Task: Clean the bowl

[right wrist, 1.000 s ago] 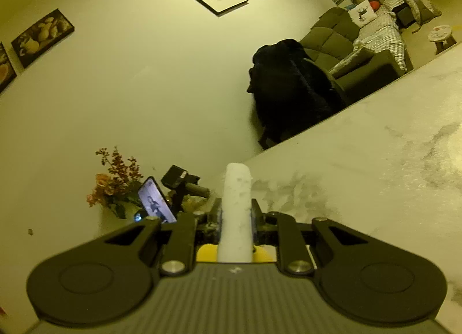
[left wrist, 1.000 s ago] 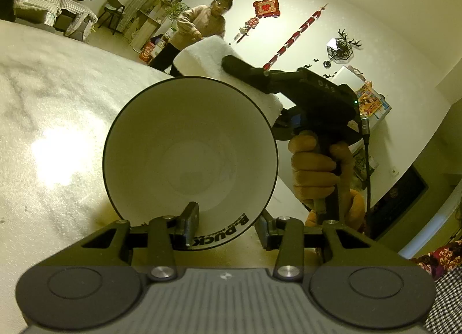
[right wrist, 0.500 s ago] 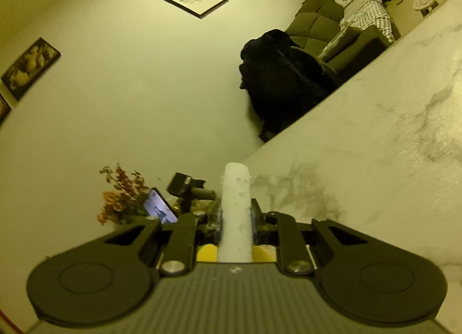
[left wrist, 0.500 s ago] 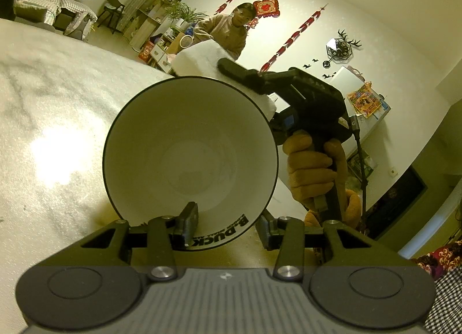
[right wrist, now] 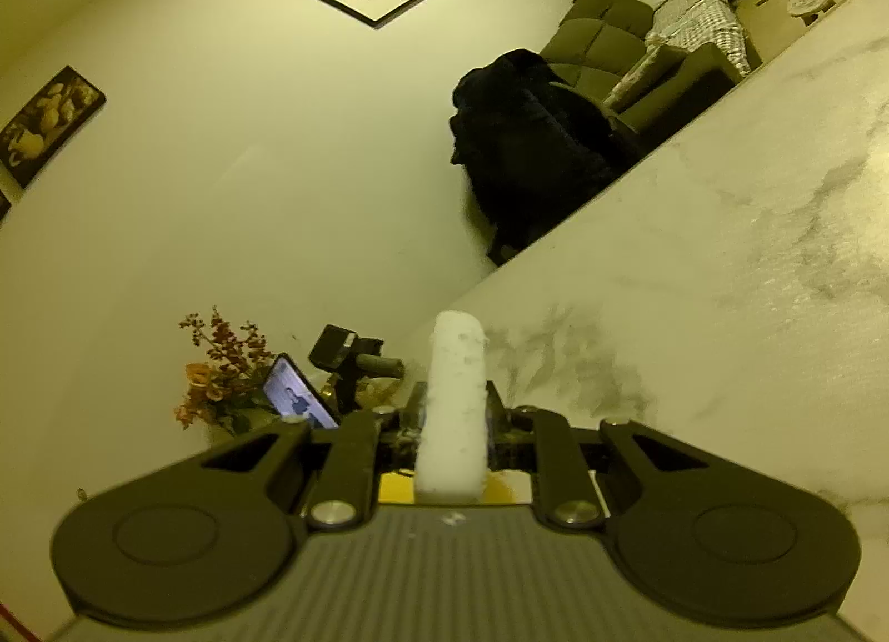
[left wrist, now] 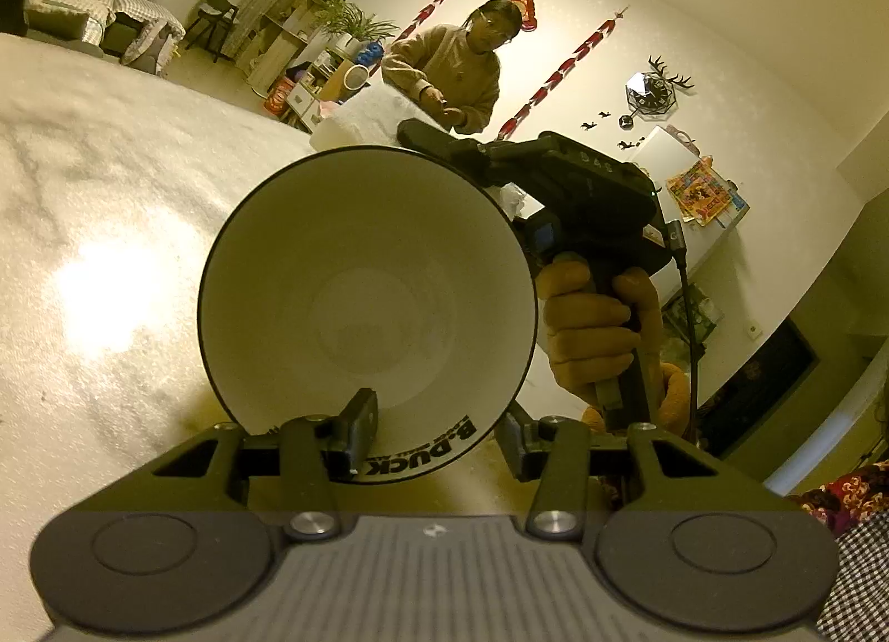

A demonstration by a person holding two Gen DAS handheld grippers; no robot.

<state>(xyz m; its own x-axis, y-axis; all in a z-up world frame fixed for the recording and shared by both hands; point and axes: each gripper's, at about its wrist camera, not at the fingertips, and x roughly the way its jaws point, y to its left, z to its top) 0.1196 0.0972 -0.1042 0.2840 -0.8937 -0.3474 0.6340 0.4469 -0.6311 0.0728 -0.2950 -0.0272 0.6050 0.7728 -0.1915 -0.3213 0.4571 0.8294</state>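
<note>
The left gripper sits at the near rim of the one bowl, which is tipped on the worktop with its mouth facing the gripper. The jaws are opening: one finger is inside the rim, the other stands off to the right. Right of the bowl and just behind it, the right gripper is clamped on one white sponge, its long axis pointing forward.

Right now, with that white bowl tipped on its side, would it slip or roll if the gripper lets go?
Probably. The bowl looks glazed and smooth, so likely slippery. Its round rim could roll on the marble table. The left gripper's jaws are opening around its rim, so it may settle or tip.
</note>
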